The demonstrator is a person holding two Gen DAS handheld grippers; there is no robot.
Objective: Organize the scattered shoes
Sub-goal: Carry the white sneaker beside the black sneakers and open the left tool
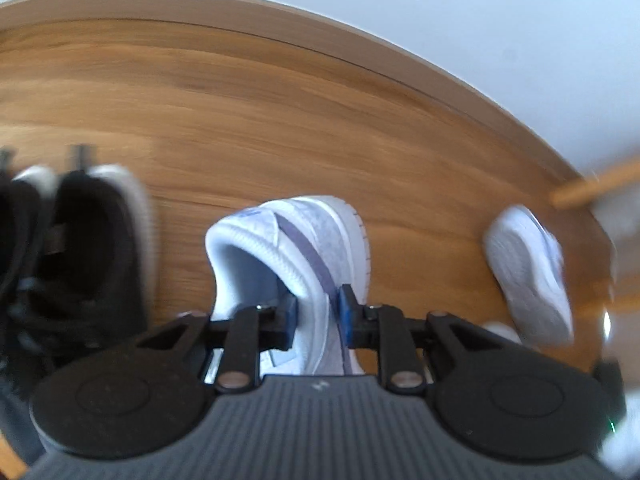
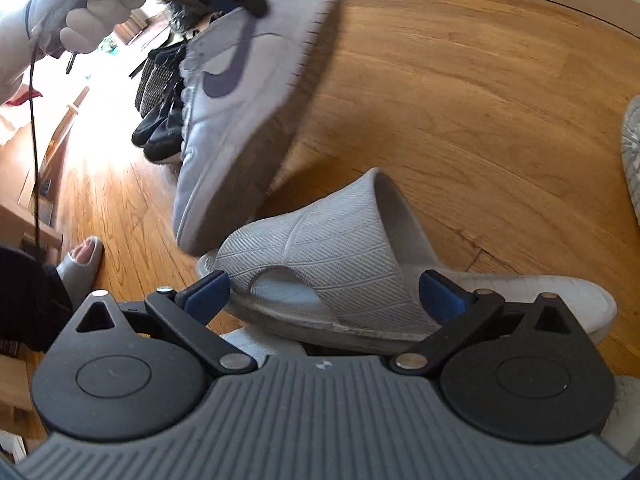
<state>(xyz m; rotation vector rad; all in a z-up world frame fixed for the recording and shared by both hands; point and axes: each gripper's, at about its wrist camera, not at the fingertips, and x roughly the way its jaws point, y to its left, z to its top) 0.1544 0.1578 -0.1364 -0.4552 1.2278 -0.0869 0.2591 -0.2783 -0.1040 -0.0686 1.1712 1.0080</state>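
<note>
While the left gripper point(image 1: 317, 316) pinches the padded collar wall of one white leather sneaker point(image 1: 296, 256) with a purple swoosh, lifted off the wood floor point(image 1: 280, 120), the right gripper point(image 2: 326, 294) hangs spread wide around one ribbed grey slipper point(image 2: 320, 248). Two black shoes point(image 1: 80, 240) sit beside.

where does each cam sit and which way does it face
Left wrist: on the left claw, facing down at the floor; its pads pinch the white sneaker.
Right wrist: on the right claw, open over a grey slide; a gloved hand shows.
Shared: the white sneaker, lifted in the right view.
</note>
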